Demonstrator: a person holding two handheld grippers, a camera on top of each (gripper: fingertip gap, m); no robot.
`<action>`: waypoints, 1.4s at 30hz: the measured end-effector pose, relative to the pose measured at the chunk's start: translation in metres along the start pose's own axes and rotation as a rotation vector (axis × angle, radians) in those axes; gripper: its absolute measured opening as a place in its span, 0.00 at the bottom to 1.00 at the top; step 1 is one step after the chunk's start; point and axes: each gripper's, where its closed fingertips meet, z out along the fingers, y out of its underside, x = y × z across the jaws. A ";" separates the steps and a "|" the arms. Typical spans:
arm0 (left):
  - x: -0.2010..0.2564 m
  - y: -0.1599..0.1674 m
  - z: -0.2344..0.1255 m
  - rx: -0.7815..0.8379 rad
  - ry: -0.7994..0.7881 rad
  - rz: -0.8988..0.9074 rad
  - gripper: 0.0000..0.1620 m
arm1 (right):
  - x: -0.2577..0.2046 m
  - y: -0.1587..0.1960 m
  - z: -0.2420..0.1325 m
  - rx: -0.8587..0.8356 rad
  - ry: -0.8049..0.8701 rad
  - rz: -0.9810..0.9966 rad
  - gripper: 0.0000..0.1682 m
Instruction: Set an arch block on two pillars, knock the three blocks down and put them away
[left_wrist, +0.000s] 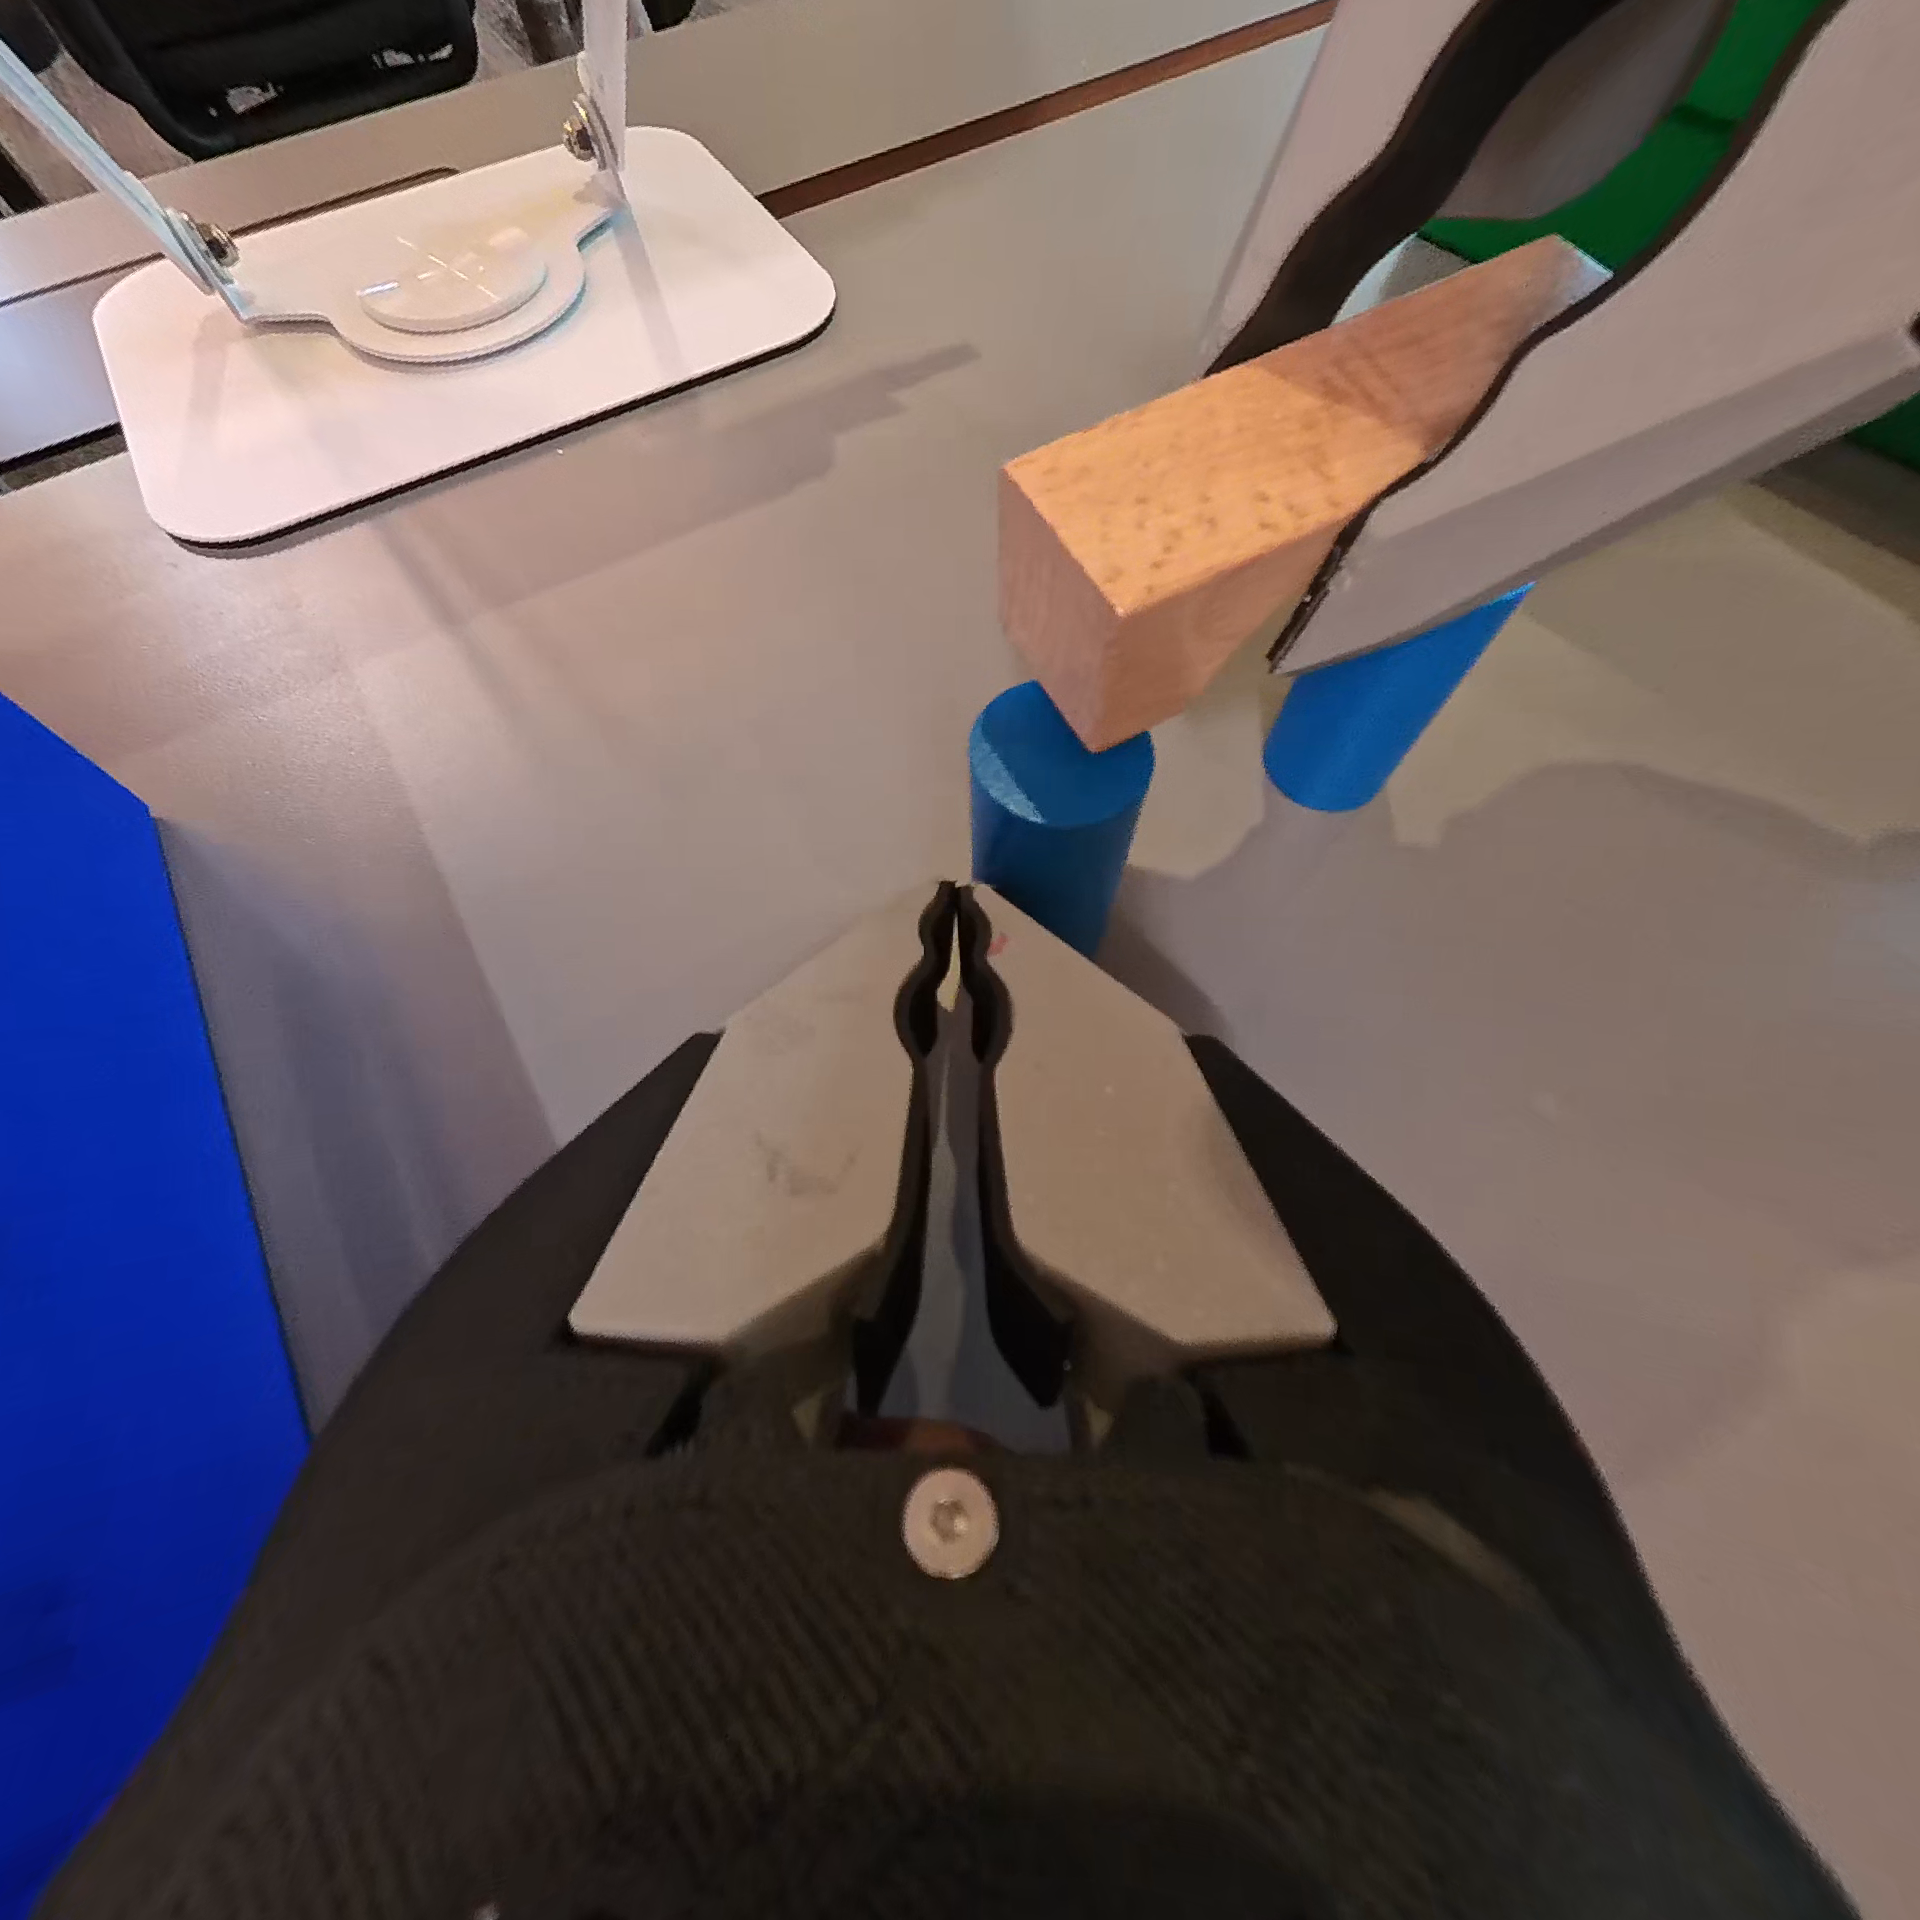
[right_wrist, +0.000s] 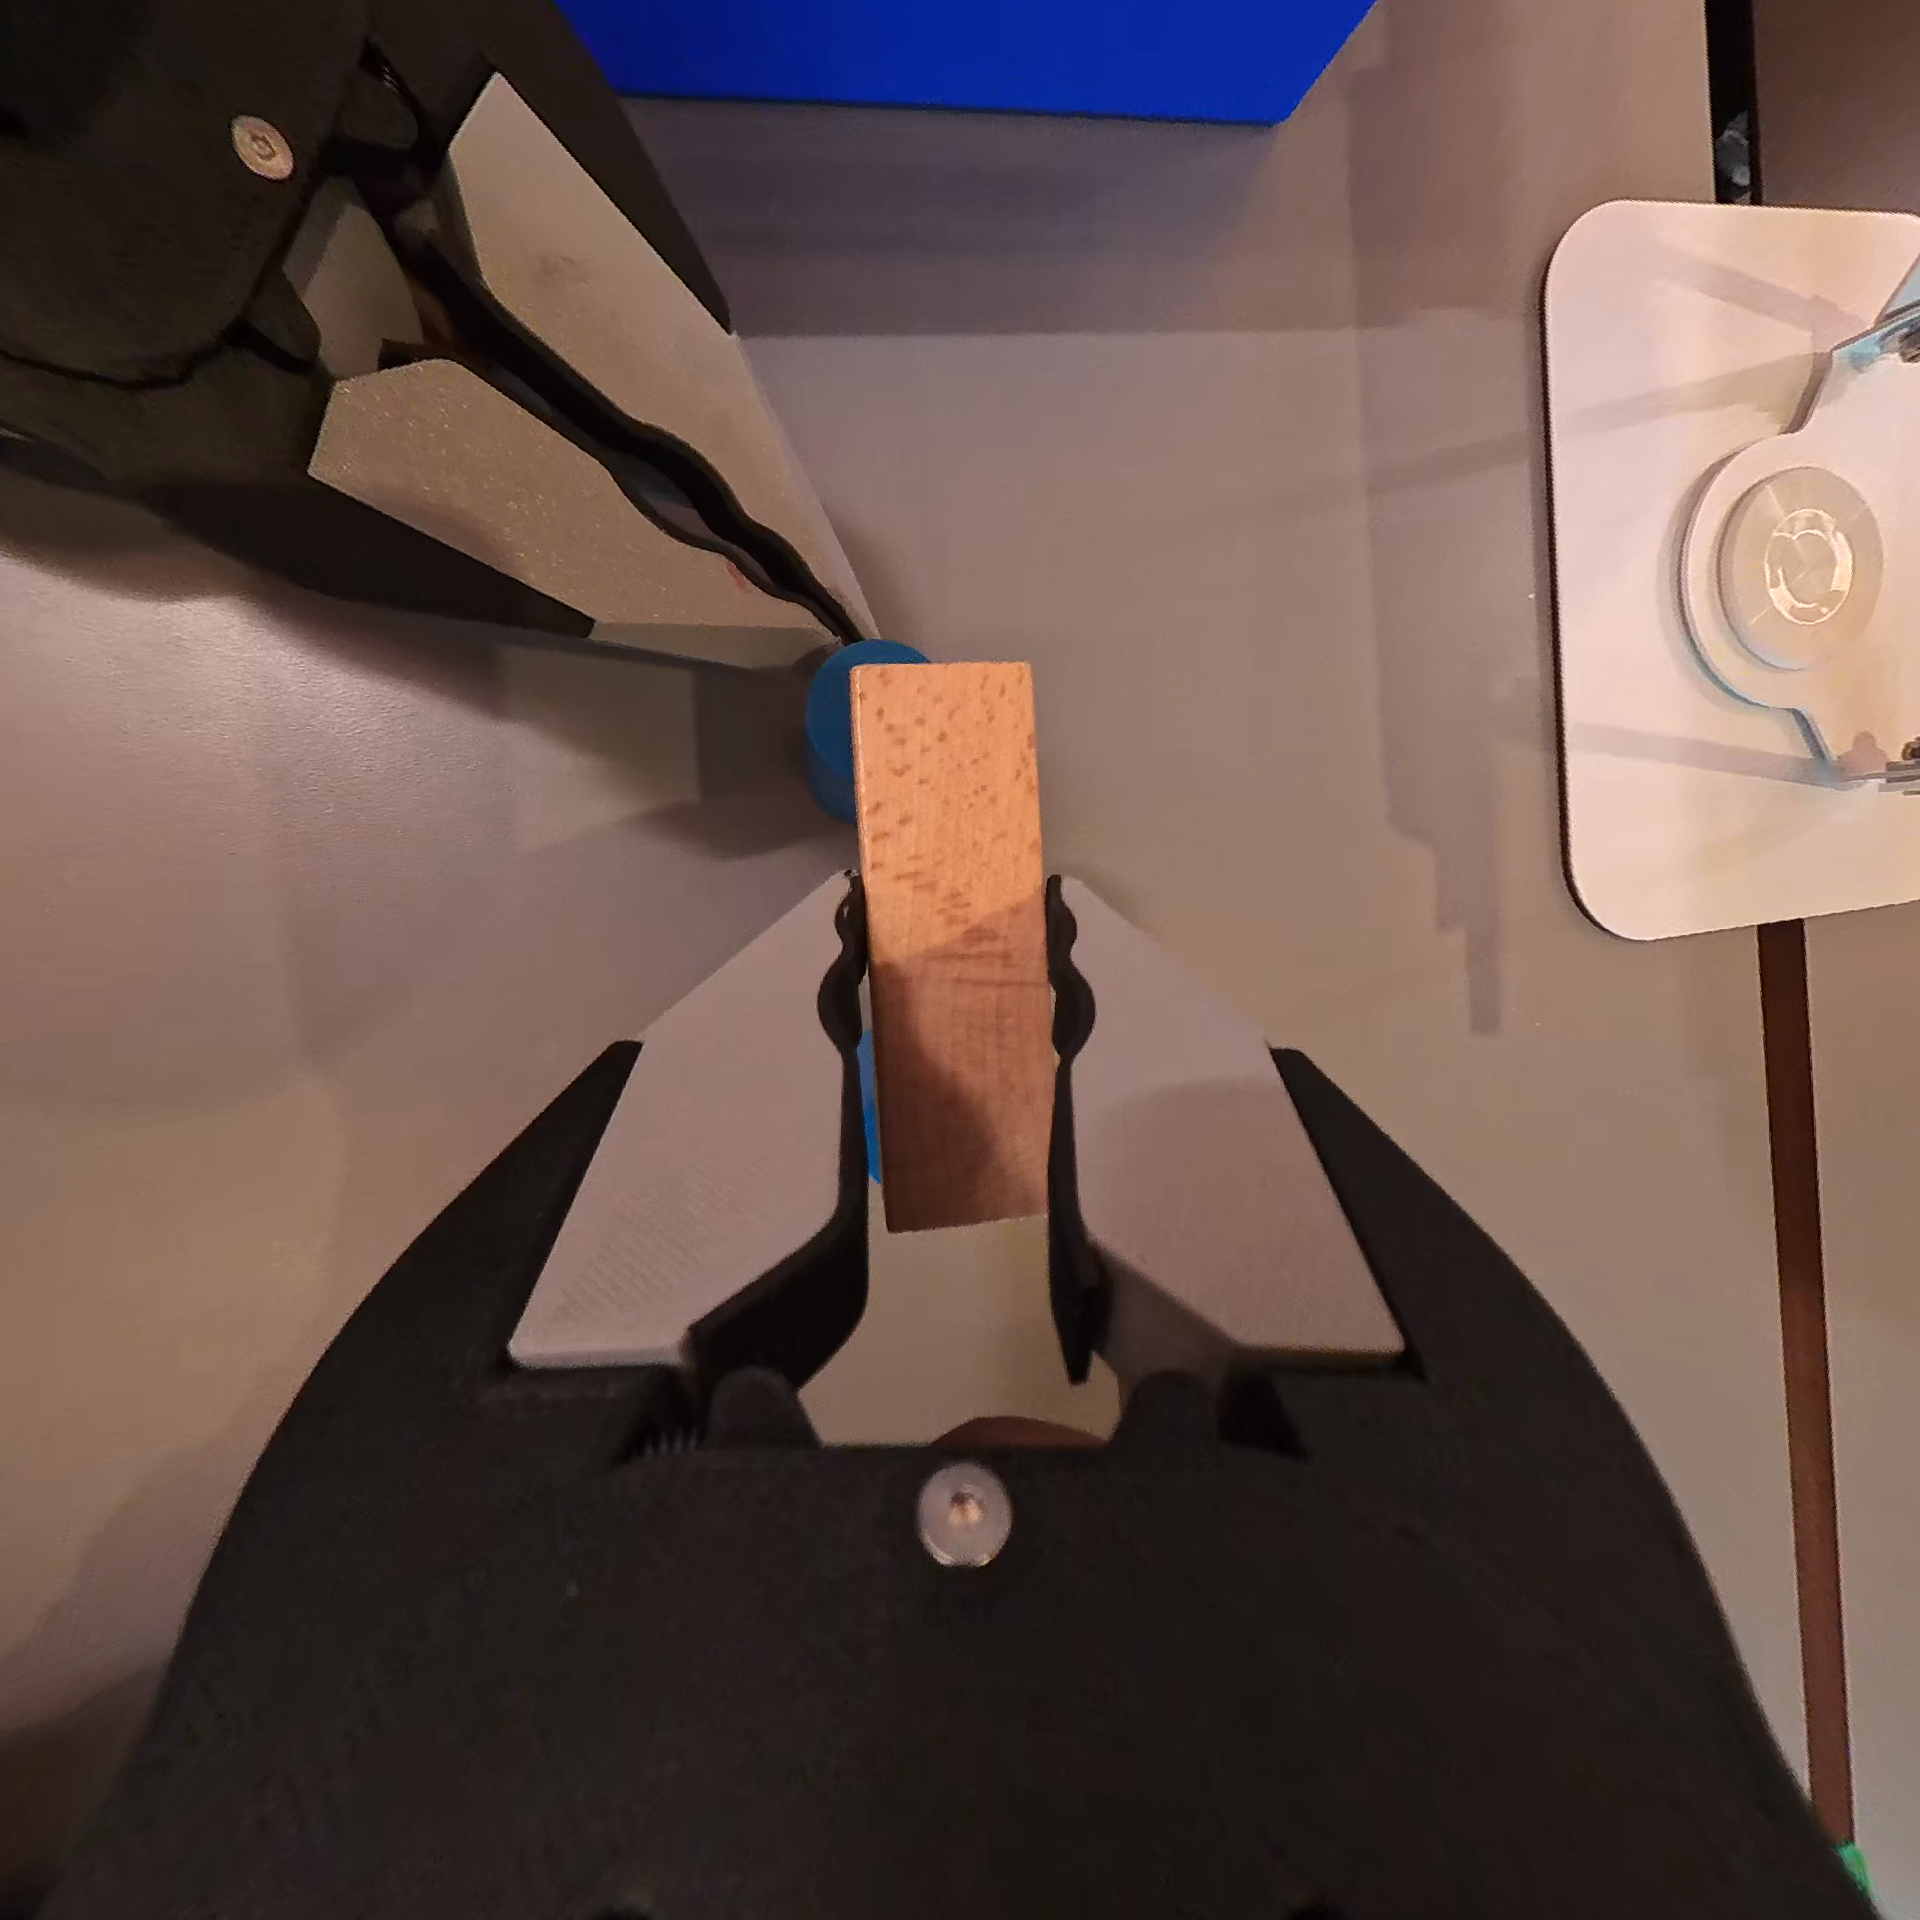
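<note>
The arch block (left_wrist: 1195, 520) lies across two upright pillars (left_wrist: 1049, 821) on the table (left_wrist: 623, 727). The stand base (left_wrist: 457, 332) sits well apart, behind them.

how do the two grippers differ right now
The left gripper is shut with nothing between its fingers; the right gripper is clamped on the wooden block. The left one sits low, its tip beside the near blue pillar; the right one is up above both pillars, carrying the block over them, its far end over the near pillar's top. Both have grey fingers with black pads on black bodies.
</note>
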 end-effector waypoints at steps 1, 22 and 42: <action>0.000 0.000 0.000 -0.002 0.001 -0.001 0.00 | 0.000 0.000 0.000 0.001 -0.001 -0.001 0.19; 0.004 -0.001 0.002 -0.001 0.006 -0.002 0.00 | -0.002 0.004 0.003 -0.020 -0.012 -0.002 0.19; 0.005 0.001 -0.001 0.001 0.022 -0.023 0.02 | 0.002 -0.006 -0.024 0.087 -0.001 0.003 0.20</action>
